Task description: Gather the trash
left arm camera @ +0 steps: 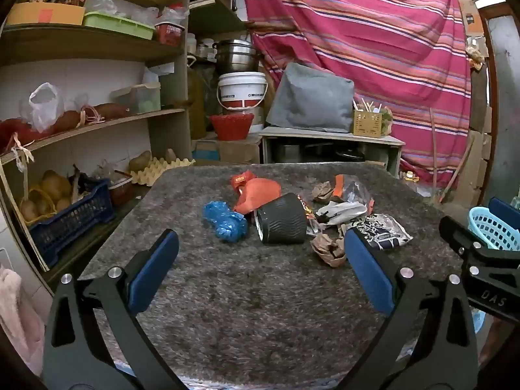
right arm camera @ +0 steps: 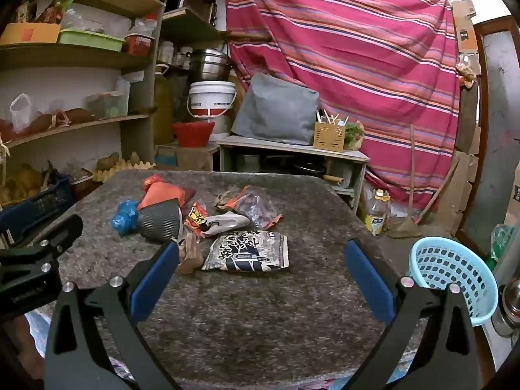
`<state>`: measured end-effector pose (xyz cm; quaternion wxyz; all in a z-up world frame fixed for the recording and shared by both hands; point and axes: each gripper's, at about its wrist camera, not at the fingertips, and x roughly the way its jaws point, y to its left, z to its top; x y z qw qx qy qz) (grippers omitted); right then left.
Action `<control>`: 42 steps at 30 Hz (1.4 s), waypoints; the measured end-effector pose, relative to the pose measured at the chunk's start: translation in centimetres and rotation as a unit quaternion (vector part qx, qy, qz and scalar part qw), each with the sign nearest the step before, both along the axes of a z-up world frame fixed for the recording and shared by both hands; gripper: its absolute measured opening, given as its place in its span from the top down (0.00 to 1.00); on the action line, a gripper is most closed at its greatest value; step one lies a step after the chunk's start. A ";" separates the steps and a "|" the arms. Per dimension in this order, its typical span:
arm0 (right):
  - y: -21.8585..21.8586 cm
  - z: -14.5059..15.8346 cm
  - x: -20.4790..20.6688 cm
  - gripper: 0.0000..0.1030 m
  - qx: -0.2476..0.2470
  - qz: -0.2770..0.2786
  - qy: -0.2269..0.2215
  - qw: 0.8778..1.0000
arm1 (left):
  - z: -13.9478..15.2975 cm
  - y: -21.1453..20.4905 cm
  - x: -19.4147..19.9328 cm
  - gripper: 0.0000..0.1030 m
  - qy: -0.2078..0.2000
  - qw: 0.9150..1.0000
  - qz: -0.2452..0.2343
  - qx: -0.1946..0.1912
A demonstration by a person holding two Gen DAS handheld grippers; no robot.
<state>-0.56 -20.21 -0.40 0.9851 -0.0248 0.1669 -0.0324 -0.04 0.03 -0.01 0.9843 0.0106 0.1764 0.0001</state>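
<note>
Both pairs of jaws stand wide apart with nothing between the blue pads. The left gripper (left arm camera: pixel 261 253) hangs over the near half of the grey felt-covered table (left arm camera: pixel 247 308), and the right gripper (right arm camera: pixel 261 256) does the same beside it; black lettering on the right gripper's frame reads "DAS" in the left wrist view.

The trash lies in a loose heap around the table's middle, toward the far edge. Just beyond the right gripper's left pad sits a crumpled brown paper wad (right arm camera: pixel 190 255), and next to it a flat black-and-white snack packet (right arm camera: pixel 248 250) – its print is too distorted to read. Further out lie a ribbed black paper cup (left arm camera: pixel 282 219) on its side, a crumpled blue plastic bag (left arm camera: pixel 224 222) touching its left, an orange bag (left arm camera: pixel 256 193) behind, a white-grey wrapper (left arm camera: pixel 344 211) and a clear plastic bag (right arm camera: pixel 256 208).

A light blue perforated basket (right arm camera: pixel 451 279) stands off the table's right edge – well apart from the heap
</note>
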 end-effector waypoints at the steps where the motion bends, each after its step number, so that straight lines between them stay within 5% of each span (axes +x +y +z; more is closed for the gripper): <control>1: 0.0 0.0 0.1 0.04 0.000 -0.001 0.001 1.000 | 0.0 0.0 0.0 0.05 0.000 1.000 0.001 0.000; 42: 0.1 -1.5 1.6 0.04 0.021 0.011 0.015 1.000 | -0.6 1.3 0.7 0.05 0.016 0.999 0.033 0.028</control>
